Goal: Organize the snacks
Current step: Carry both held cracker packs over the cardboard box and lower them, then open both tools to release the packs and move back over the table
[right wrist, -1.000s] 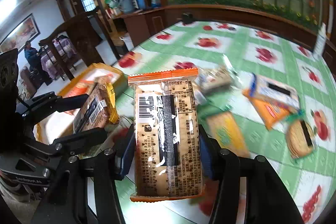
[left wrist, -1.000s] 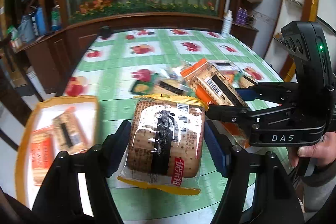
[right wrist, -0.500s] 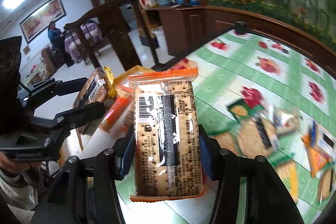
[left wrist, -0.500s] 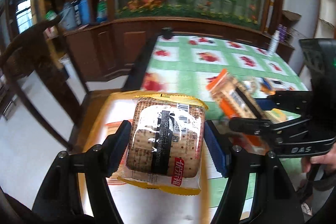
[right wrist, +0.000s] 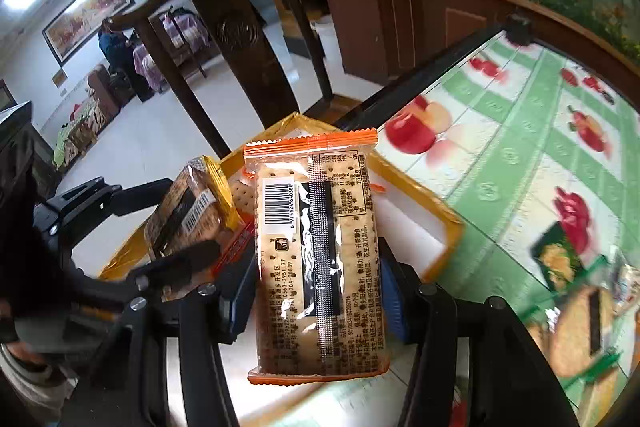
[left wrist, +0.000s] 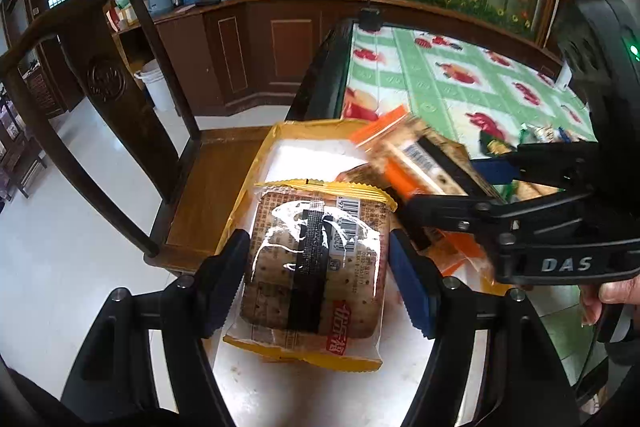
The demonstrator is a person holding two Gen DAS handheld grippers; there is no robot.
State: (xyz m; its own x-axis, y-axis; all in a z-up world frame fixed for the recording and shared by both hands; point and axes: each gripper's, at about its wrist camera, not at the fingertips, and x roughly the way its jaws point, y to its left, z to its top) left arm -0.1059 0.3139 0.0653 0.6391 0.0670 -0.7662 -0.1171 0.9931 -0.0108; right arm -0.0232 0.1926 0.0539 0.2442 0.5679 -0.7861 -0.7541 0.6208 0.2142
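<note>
Your left tongs (left wrist: 316, 267) grip the yellow-edged cracker packet (left wrist: 316, 267), right tongs (right wrist: 316, 291) the orange-edged one (right wrist: 318, 259), both poised over the yellow-rimmed tray (left wrist: 256, 163) at twelve o'clock for sorting.

We see glossy clear plastic on both cracker packs (left wrist: 316, 267) (right wrist: 318, 263), a dark polished wooden chair (left wrist: 120, 99), and a shiny tablecloth (right wrist: 540, 147).

Packet between my left jaws (left wrist: 316, 267): yellow-edged clear wrap, brown biscuits, black stripe, red label.
Packet between my right jaws (right wrist: 318, 259): orange-edged, pale crackers, black stripe, barcode.
Tray below my jaws (left wrist: 256, 171): yellow rim, white inside.
Tablecloth beyond (right wrist: 520, 163): green-and-white checks, red fruit.
Jaw pads (left wrist: 412, 283): blue.
</note>
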